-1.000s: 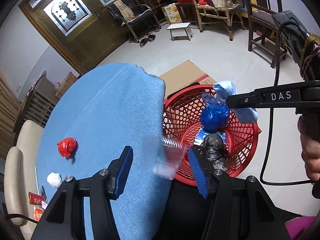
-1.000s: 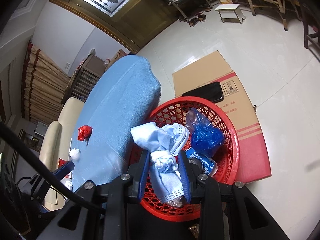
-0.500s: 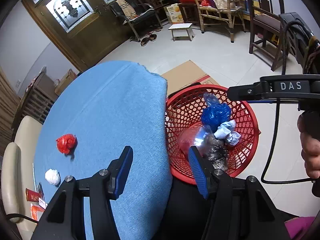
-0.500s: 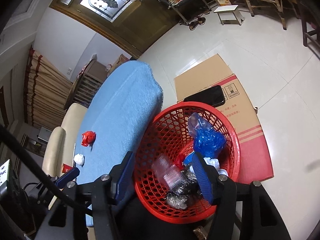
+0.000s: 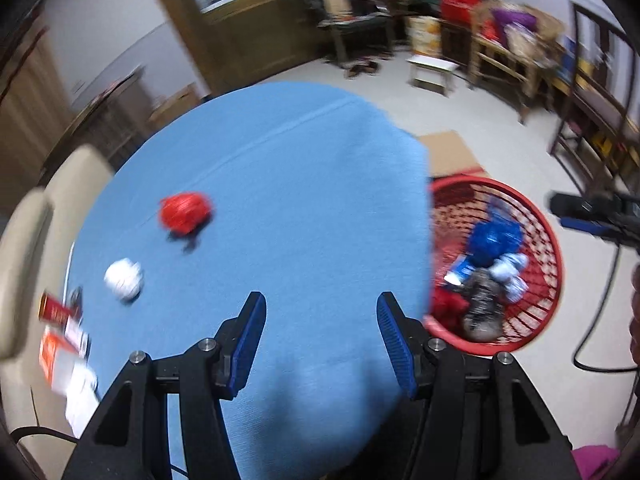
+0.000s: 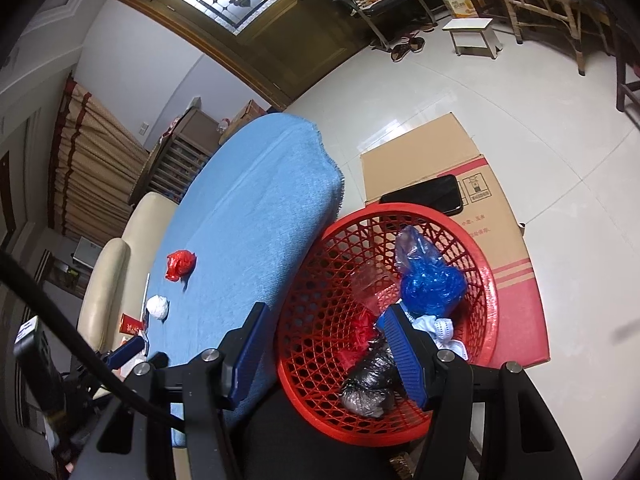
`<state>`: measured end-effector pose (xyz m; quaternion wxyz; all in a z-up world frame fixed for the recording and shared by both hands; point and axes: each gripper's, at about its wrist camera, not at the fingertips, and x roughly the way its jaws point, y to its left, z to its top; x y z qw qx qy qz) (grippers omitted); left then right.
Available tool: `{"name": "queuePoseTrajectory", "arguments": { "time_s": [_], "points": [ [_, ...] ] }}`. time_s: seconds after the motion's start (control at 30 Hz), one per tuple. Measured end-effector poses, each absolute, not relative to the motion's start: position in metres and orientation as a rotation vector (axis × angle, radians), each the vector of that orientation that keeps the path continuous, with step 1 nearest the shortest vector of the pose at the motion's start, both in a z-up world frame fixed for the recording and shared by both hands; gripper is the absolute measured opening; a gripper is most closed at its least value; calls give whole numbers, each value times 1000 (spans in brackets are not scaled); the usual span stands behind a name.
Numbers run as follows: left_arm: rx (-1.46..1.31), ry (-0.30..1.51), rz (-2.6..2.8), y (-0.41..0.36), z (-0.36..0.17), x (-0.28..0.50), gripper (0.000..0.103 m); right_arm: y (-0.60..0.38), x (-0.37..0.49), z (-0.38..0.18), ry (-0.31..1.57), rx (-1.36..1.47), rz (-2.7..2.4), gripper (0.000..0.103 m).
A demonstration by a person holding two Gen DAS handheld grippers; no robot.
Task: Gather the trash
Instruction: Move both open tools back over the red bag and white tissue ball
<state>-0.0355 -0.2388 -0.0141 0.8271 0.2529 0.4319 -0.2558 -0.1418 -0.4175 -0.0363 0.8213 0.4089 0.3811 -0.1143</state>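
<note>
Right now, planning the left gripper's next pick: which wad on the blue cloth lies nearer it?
The white paper wad; the red wad lies farther up the cloth.

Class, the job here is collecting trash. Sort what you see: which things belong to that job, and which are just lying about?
Part of the job:
- red crumpled wad on the blue tablecloth
- white paper ball beside it
- red basket with the blue plastic bag already in it
- both empty claws, left and right

Just lying about:
- flattened cardboard box
- white stool
</note>
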Motion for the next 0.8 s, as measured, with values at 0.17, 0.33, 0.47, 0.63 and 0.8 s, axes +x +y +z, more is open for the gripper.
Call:
{"name": "queuePoseTrajectory", "arguments": {
  "time_s": [0.17,0.33,0.47,0.63,0.8],
  "points": [
    [483,924,-431,-192,-15,-16,59,-402,-129,-31,834,827,-220,64],
    [417,954,-331,-145,-23,1,59,-379,-107,-19,854,755,-178,64],
    [352,972,-265,-114,-26,17,59,-353,-79,-2,862,668,-131,63],
    [319,964,-224,-91,-26,29,59,-316,-37,16,872,571,-64,62],
    [269,984,-174,-65,-31,54,59,-281,7,25,888,492,1,62]
  ]
}}
